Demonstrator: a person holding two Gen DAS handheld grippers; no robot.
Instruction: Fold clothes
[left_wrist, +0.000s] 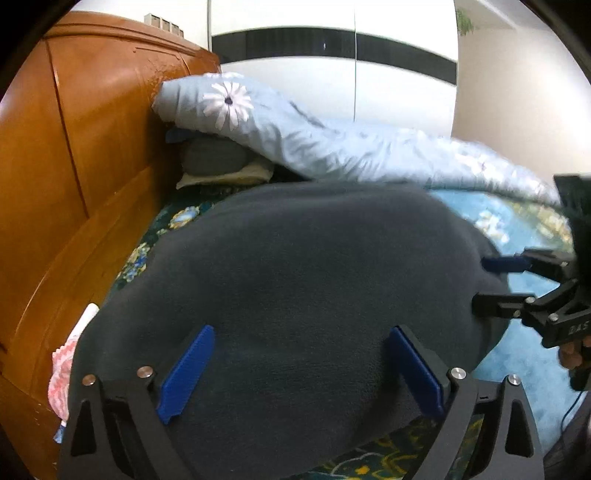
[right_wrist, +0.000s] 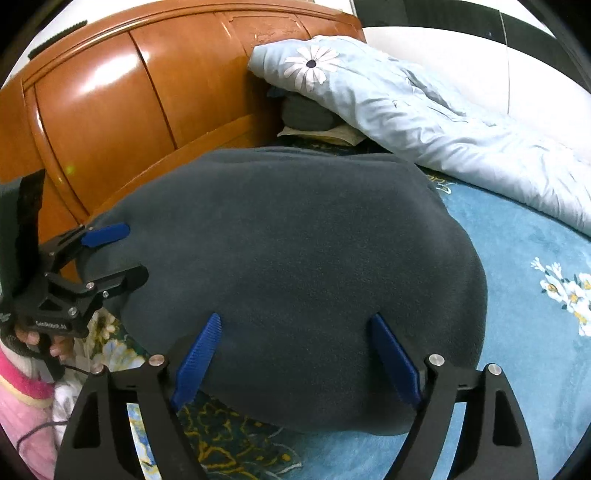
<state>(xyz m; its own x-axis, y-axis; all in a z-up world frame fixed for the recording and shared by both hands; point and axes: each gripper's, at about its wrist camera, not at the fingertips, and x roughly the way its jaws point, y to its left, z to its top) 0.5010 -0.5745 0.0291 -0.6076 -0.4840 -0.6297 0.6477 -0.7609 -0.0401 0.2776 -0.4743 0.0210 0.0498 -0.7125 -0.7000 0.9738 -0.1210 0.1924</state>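
Left wrist view: your left gripper (left_wrist: 299, 369) hangs over the near half of the dark grey fleece garment (left_wrist: 295, 266), jaws spread wide, blue pads clear of the cloth with nothing pinched between them. Right gripper (left_wrist: 491, 286) shows at the far right edge of the garment, also spread, one pad above the fleece and one at its edge; no pinch visible.

Right wrist view: your right gripper (right_wrist: 295, 358) sits over the near edge of the same fleece garment (right_wrist: 295, 240), jaws spread and empty. Left gripper (right_wrist: 114, 254) shows at the garment's left edge, spread too, with a person's fingers (right_wrist: 33, 338) on its handle.

Position of garment: flat on the blue floral bedspread (right_wrist: 517, 258), folded into a rounded, roughly rectangular pad. Wooden headboard (right_wrist: 110, 92) beyond it, pale blue quilt (right_wrist: 424, 122) bunched at the far right, not touching the fleece as far as you can tell.

Step in hand, by my reading: a fold looks just laid down and let go, both claws off the cloth.

Next move, as a judgement: pick one edge with both grippers, likely the near hem, pinch through all layers, and carry it over evenly. Fleece is thick and springy; a shallow pinch may catch only the top layer. Watch the pink cloth (left_wrist: 64, 365) at the left so it is not dragged in.
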